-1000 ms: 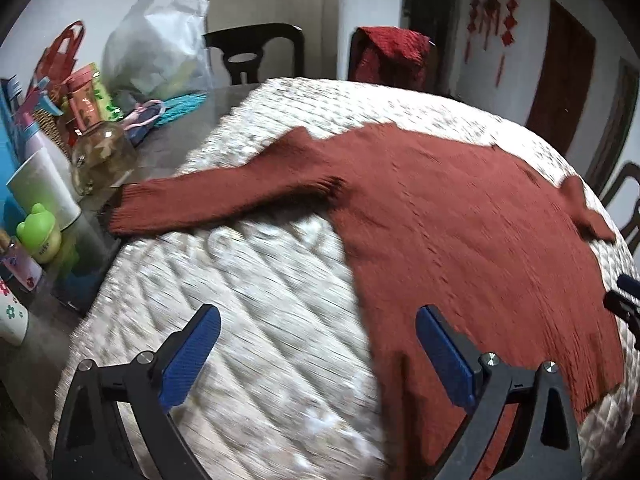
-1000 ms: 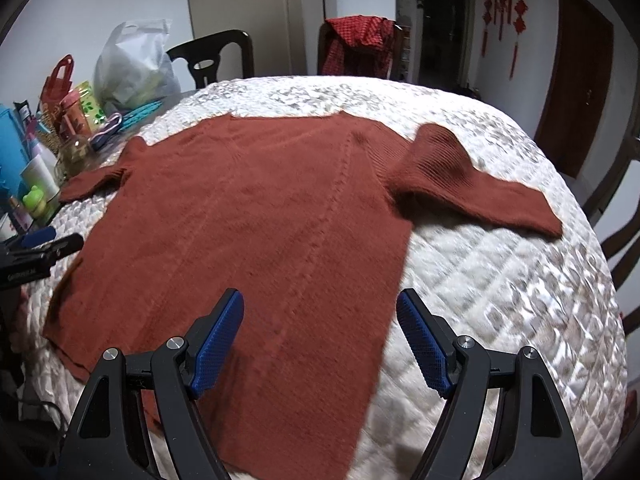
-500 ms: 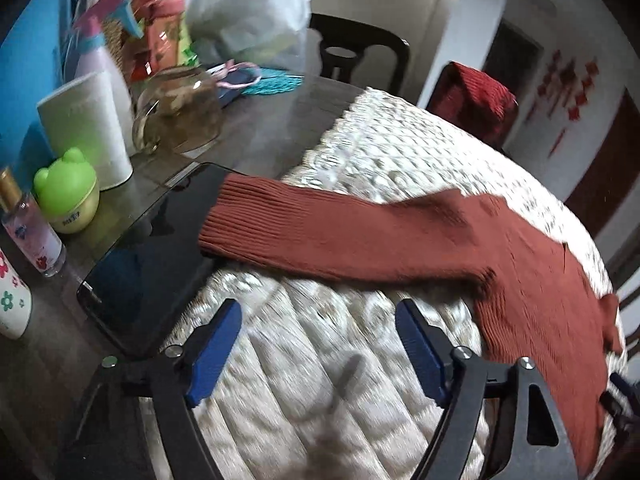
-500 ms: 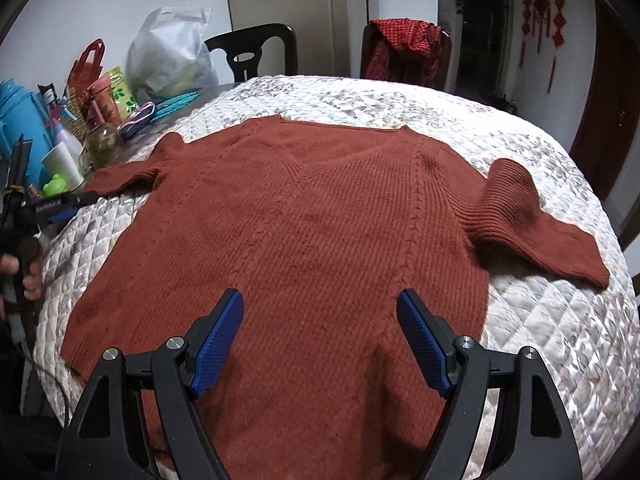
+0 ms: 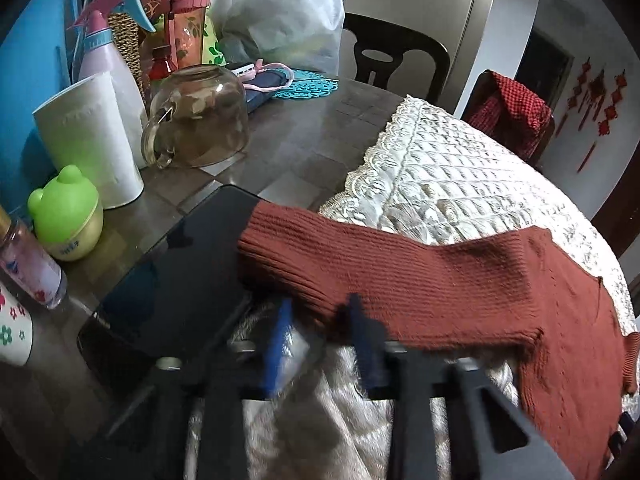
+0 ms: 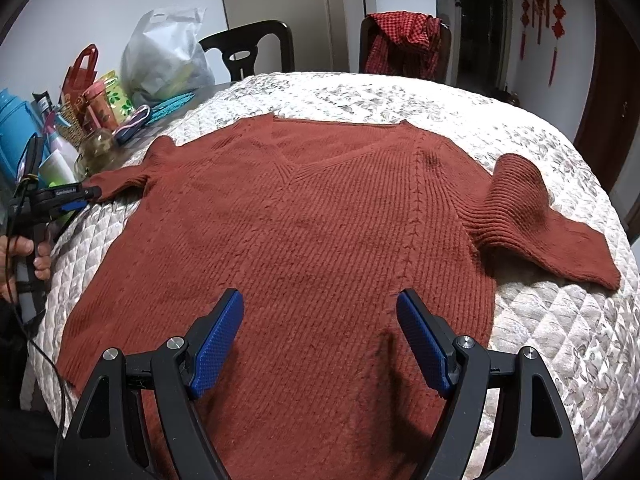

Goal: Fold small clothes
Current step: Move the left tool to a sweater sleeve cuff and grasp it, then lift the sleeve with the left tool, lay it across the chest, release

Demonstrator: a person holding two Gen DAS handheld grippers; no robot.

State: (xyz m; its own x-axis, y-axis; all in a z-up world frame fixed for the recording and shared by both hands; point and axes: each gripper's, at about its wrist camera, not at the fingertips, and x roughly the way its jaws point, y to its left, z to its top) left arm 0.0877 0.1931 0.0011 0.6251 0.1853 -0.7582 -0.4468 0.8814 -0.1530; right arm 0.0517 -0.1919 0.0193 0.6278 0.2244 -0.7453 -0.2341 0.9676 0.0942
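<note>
A rust-red knit sweater (image 6: pixel 304 216) lies flat, front up, on the white quilted cover (image 6: pixel 540 340). Its left sleeve (image 5: pixel 400 264) stretches out sideways, and the cuff rests on a black tablet (image 5: pixel 168 292). My left gripper (image 5: pixel 320 308) is at that sleeve's near edge, close to the cuff. Its blurred jaws are closing, with the sleeve's edge pinched between the blue pads. The right wrist view shows the left gripper (image 6: pixel 90 193) at the cuff, held by a hand (image 6: pixel 24 256). My right gripper (image 6: pixel 320 300) hangs open over the sweater's lower body, holding nothing. The right sleeve (image 6: pixel 532 216) lies humped.
Crowded along the table's left side are a glass mug (image 5: pixel 200 120), a white paper roll (image 5: pixel 92 140), a green frog jar (image 5: pixel 68 216), spray bottles and a plastic bag (image 5: pixel 288 12). Two dark chairs stand behind the table, and the right chair (image 6: pixel 404 48) has a red cloth over it.
My left gripper has swung left from the sweater's body to the sleeve cuff, and its jaws have gone from wide to nearly together around the sleeve's edge. The right gripper has drifted slightly left and stays open.
</note>
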